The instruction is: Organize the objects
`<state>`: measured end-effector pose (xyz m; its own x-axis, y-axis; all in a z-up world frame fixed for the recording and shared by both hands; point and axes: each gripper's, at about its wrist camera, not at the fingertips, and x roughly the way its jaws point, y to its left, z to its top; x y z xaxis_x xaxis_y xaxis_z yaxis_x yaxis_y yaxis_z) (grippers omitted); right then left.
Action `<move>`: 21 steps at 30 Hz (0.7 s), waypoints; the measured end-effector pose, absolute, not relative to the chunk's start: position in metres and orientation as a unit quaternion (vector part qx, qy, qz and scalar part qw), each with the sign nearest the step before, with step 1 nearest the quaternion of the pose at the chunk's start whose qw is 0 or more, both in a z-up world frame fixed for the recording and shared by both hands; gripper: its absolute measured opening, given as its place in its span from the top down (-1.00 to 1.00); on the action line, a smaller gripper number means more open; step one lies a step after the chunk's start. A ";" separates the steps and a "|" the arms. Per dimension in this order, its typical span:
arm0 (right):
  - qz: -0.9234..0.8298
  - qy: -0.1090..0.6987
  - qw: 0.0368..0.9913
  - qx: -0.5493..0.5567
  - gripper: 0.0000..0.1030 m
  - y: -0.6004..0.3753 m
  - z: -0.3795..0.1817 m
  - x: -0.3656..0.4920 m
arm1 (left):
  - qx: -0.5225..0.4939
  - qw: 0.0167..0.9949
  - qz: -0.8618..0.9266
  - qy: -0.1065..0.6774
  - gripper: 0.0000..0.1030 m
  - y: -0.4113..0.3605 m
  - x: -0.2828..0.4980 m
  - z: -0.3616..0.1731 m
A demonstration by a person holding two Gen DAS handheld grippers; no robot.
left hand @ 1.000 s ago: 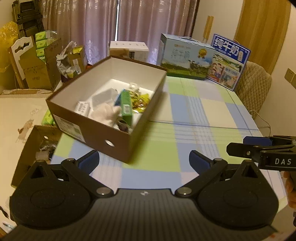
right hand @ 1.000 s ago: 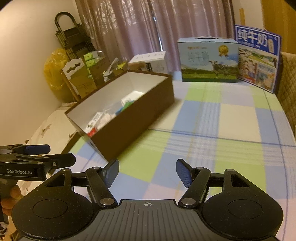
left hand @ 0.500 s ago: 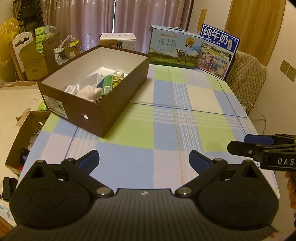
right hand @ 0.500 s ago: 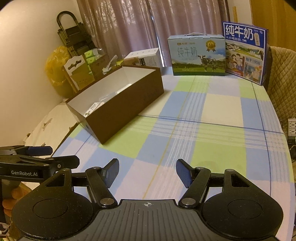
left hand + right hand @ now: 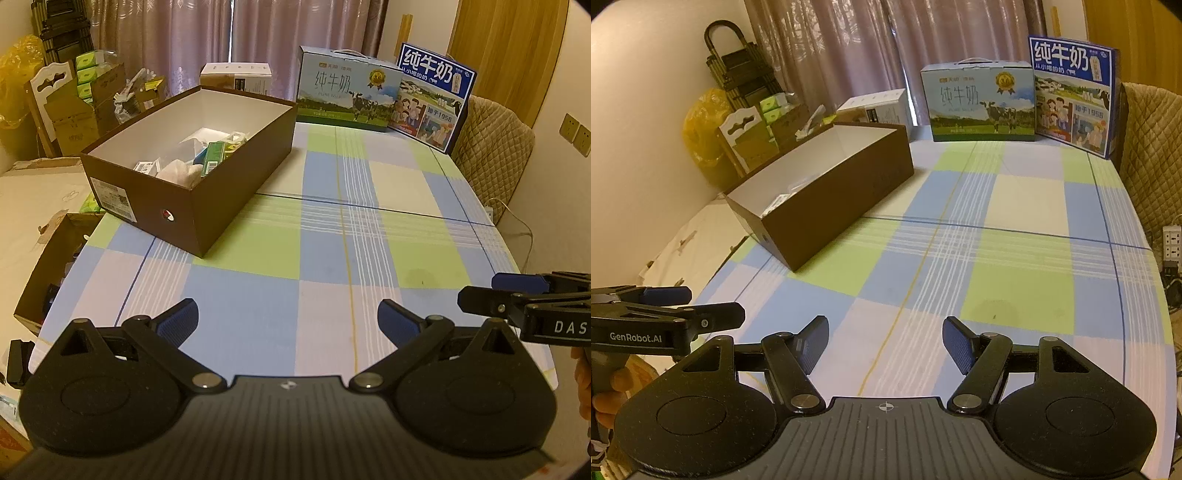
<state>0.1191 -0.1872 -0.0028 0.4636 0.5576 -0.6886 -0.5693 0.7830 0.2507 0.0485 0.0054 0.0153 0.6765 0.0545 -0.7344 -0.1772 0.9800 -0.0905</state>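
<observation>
A brown open box (image 5: 229, 192) stands on the left of the checked tablecloth (image 5: 351, 243), also in the right wrist view (image 5: 842, 188). Inside lie several small items: a green carton (image 5: 212, 157), a white crumpled wrapper (image 5: 181, 173), small packets. My left gripper (image 5: 288, 319) is open and empty, low over the table's near edge, well back from the box. My right gripper (image 5: 884, 343) is open and empty, also at the near edge. Each gripper shows at the side of the other's view (image 5: 517, 299) (image 5: 665, 310).
Two milk cartons (image 5: 347, 94) (image 5: 432, 99) stand at the table's far edge, a white box (image 5: 236, 75) behind the brown box. Cardboard boxes (image 5: 85, 107) and a yellow bag sit to the left. A quilted chair (image 5: 495, 147) is at the right.
Both grippers have drawn back and up from the brown box, which now looks smaller and farther. Both stay open and empty.
</observation>
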 end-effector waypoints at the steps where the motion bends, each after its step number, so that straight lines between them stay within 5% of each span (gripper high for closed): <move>1: 0.330 0.400 0.855 -0.007 -0.27 -0.188 -0.003 0.119 | -0.077 0.912 0.064 0.397 -0.98 0.005 0.048 0.015; 21: 0.328 0.398 0.857 -0.004 -0.27 -0.203 -0.003 0.126 | -0.070 0.915 0.058 0.392 -0.98 -0.010 0.054 0.018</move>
